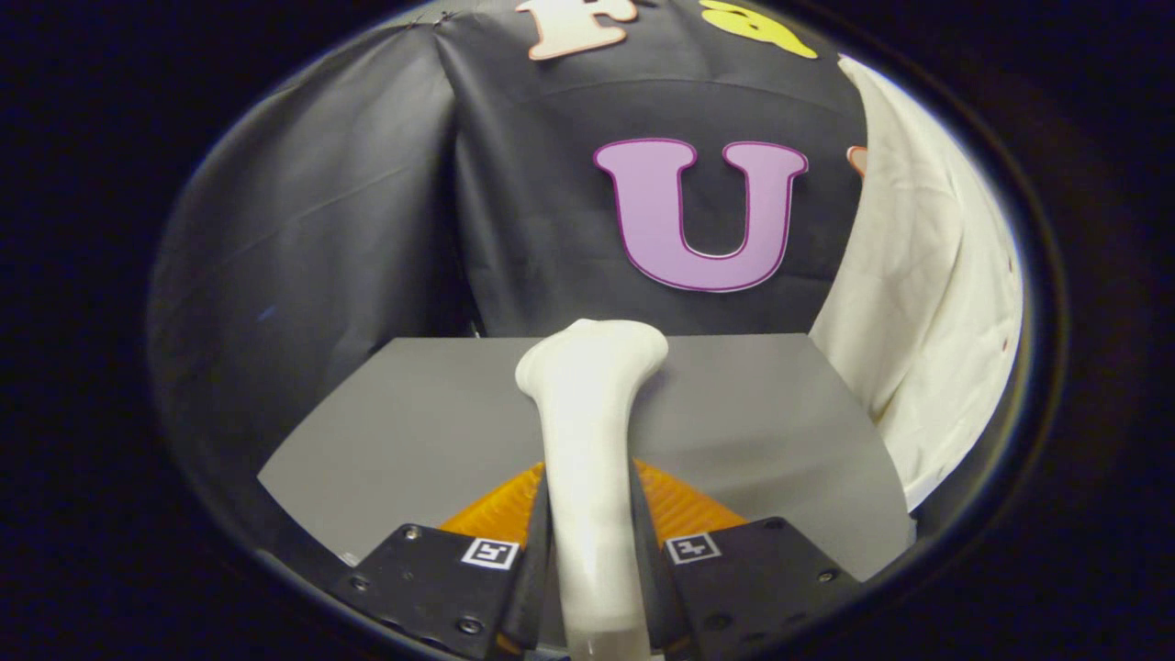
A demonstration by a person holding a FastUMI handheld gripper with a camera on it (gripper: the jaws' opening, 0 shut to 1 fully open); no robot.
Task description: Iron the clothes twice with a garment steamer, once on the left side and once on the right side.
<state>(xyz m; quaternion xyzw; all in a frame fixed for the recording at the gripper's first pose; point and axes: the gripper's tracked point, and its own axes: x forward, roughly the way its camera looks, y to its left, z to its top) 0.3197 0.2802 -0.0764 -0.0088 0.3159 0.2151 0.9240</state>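
A white garment steamer stands up between my fingers, its handle pinched by both and its wider head pointing away over the grey table. My gripper is shut on that handle. A white garment hangs beyond the fingers to the right, past the table's right edge, its surface creased. The steamer head is well short of the cloth and left of it.
The grey table lies under the steamer, with its far edge against the black booth wall. An orange ridged piece shows just behind the fingers, low under the steamer handle.
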